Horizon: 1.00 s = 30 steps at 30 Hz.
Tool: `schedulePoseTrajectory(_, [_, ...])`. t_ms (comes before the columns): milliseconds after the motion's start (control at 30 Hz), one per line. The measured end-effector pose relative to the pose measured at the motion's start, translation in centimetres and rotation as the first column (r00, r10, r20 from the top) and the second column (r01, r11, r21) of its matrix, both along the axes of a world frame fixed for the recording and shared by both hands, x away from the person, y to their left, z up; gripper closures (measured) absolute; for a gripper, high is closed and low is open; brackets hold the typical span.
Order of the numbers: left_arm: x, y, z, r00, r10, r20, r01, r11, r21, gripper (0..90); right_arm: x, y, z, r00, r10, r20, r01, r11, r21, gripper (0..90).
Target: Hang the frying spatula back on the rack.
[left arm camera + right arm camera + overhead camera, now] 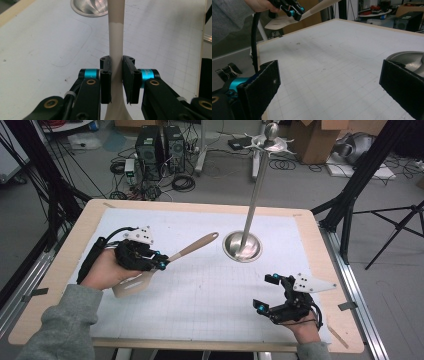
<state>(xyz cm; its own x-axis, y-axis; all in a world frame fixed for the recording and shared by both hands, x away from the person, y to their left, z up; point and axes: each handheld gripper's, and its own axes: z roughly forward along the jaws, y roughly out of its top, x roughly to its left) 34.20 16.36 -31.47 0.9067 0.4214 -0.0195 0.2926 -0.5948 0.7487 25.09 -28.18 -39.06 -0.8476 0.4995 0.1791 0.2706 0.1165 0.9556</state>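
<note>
While clamped at the neck by the left gripper [161,262], spatula [192,246] held off the mat [200,290], handle toward 2 o'clock near the stand base [242,246]. Probably light, stiff, slightly slick; best gripped mid-handle. Right gripper [270,292] wide open, empty.

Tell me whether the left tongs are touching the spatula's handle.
Touching. The left gripper view shows the left tongs closed on the spatula, both black jaws pressed flat against the sides of its handle with no gap.
</note>
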Motion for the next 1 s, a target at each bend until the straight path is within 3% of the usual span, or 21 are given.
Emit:
schedulePoseTrajectory(300, [0.6, -0.3, 1.4, 0.9998, 0.014, 0.016, -0.013, 0.9988, -0.048, 77.6, 0.0, -0.1, 0.1, 0.9999, -0.003, 0.009, 0.003, 1.000, 0.010, 2.3])
schedulePoseTrajectory(700, [1.5, -1.1, 4.1, 0.9992, -0.001, 0.040, 0.003, 0.9986, -0.053, 77.5, -0.3, -0.5, 0.2, 0.9998, -0.010, 0.015, 0.009, 1.000, 0.021, 2.3])
schedulePoseTrajectory(1000, [2.3, -1.7, 5.1, 0.9991, -0.011, 0.041, 0.014, 0.9978, -0.064, 77.6, -0.5, -0.5, 0.2, 0.9999, -0.003, 0.010, 0.003, 1.000, 0.000, 2.3])
